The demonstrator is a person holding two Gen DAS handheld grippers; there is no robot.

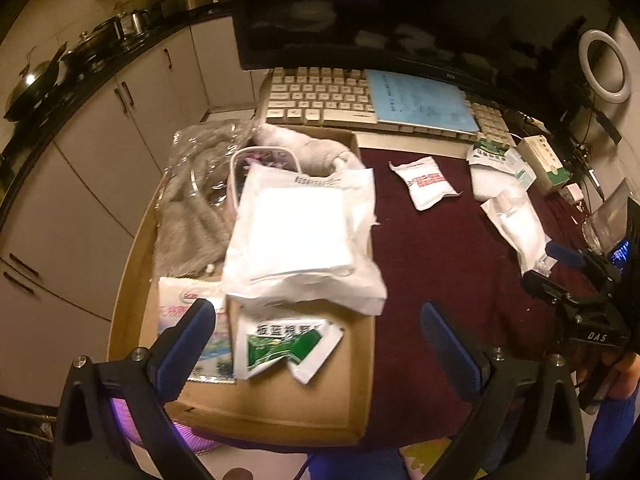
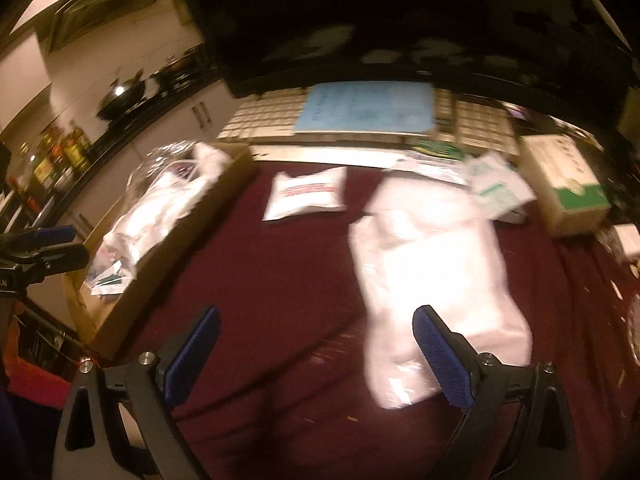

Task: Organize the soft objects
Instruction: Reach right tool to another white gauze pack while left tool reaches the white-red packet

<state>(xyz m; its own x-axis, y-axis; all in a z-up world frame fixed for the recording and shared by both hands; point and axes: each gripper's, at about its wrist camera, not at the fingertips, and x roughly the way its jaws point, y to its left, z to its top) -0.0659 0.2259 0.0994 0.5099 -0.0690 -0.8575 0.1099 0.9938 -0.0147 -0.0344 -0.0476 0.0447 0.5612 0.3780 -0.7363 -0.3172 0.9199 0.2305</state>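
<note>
With both jaws spread wide and empty, my right gripper (image 2: 316,354) nears the long white pouch (image 2: 436,280) on the maroon cloth (image 2: 256,296), left gripper (image 1: 318,344) over the cardboard box (image 1: 280,412); I fear the slick plastic slipping from a corner pinch

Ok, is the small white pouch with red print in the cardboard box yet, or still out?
Out. The pouch lies flat on the maroon cloth, right of the cardboard box, touching neither gripper.
</note>
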